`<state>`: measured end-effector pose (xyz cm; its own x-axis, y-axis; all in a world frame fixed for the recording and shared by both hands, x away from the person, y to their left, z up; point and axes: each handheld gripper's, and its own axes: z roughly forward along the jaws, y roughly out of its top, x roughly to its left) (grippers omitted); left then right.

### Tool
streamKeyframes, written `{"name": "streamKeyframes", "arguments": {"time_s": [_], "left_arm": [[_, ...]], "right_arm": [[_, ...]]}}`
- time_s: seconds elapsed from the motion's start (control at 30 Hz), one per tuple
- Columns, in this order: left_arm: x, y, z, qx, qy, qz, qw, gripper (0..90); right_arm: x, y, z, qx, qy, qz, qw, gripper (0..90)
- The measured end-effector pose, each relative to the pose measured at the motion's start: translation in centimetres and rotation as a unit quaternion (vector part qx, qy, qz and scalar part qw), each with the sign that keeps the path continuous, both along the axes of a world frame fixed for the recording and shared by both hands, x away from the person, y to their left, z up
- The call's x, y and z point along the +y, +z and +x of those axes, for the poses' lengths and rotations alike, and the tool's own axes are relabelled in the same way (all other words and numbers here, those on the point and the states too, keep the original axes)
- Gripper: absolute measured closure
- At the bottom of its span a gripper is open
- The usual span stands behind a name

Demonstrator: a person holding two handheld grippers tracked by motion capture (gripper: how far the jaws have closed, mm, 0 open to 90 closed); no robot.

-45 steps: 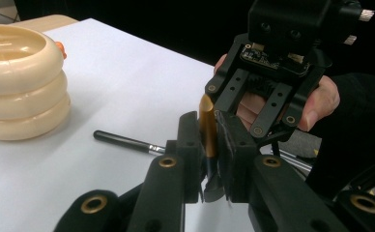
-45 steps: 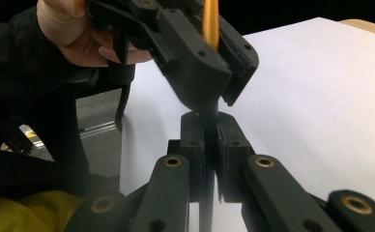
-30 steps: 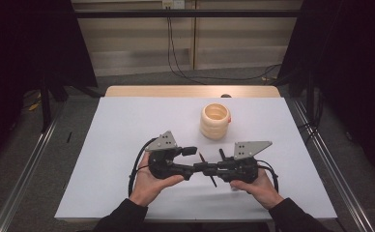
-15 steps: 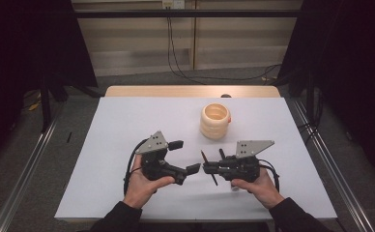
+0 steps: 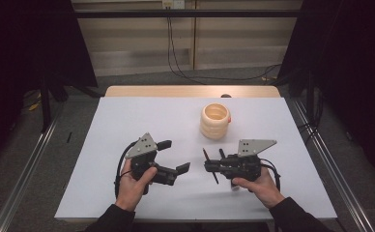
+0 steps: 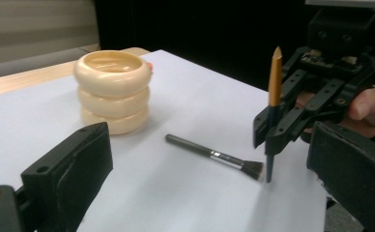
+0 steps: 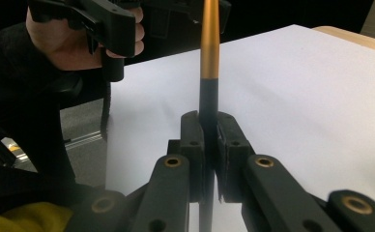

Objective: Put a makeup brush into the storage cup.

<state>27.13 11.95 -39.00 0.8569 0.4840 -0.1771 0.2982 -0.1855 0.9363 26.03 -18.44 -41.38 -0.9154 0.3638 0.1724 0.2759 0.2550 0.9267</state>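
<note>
- Above the table, in the high view, the right gripper (image 5: 209, 166) is clamped on a brush (image 5: 209, 165) that crosses its jaws, one end toward the cup, the other toward the person. The ringed cream cup (image 5: 215, 120) stands beyond it, well apart. To do this step well, I judge, keep the brush pinched, carry it over the cup's mouth and lower it gently.
- Left of that tool, the left gripper (image 5: 174, 155) has just been opening; its jaws stand wide with nothing between them, near the right gripper's tips without touching.
- Ahead of the left gripper's jaws, in the left gripper view, a second brush (image 6: 216, 156) lies flat on the white sheet (image 6: 185, 96), bristles next to the upright brush (image 6: 274, 82) that the right gripper (image 6: 271, 133) holds. The cup (image 6: 112, 91) stands to the left, beyond the lying brush.
- Between the right gripper's own pads (image 7: 191, 145), in the right gripper view, the dark shaft of the held brush (image 7: 209, 72) is pinched tight, its orange part rising above. The left gripper (image 7: 122, 29) hangs open beyond.
</note>
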Motion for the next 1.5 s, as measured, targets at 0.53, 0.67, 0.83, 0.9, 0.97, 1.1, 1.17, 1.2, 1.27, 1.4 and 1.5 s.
{"name": "streamKeyframes", "arguments": {"time_s": [0.53,0.67,0.83,0.9,0.97,1.1,1.17,1.2,1.27,1.4,1.5], "left_arm": [[3.2,-0.7,-0.7,-0.021,0.058,0.013,0.9980,1.6],[3.9,-0.8,-0.9,-0.025,0.067,0.018,0.9973,1.6],[5.1,-1.0,-1.2,-0.025,0.078,0.022,0.9964,1.9],[5.7,-1.1,-1.4,-0.023,0.085,0.023,0.9958,1.9],[6.3,-1.3,-1.5,-0.024,0.094,0.021,0.9951,2.0],[6.9,-2.0,-1.8,-0.019,0.102,0.018,0.9945,1.9],[7.0,-2.4,-2.0,-0.013,0.105,0.016,0.9943,1.9],[7.2,-2.5,-2.1,-0.015,0.103,0.016,0.9945,1.9],[7.3,-2.6,-2.2,-0.014,0.103,0.017,0.9945,1.9],[7.6,-2.7,-2.7,-0.019,0.107,0.011,0.9940,1.9],[7.7,-2.9,-2.8,-0.024,0.101,0.010,0.9945,1.8]], "right_arm": [[-0.6,0.2,0.2,-0.005,-0.023,0.001,0.9997,83.3],[-0.8,0.3,0.3,-0.007,-0.029,0.003,0.9995,83.3],[-1.1,0.3,0.5,-0.008,-0.038,0.004,0.9993,83.3],[-1.2,0.3,0.5,-0.008,-0.041,0.004,0.9991,83.3],[-1.3,0.4,0.6,-0.008,-0.044,0.005,0.9990,83.3],[-1.5,0.3,0.8,-0.009,-0.050,0.007,0.9987,83.3],[-1.5,0.4,0.9,-0.010,-0.052,0.006,0.9986,83.3],[-1.6,0.4,0.9,-0.010,-0.054,0.005,0.9985,83.3],[-1.7,0.4,1.0,-0.011,-0.059,0.006,0.9982,83.3],[-2.1,0.5,1.2,-0.013,-0.068,0.007,0.9976,83.3],[-2.2,0.5,1.4,-0.014,-0.073,0.009,0.9972,83.3]]}}
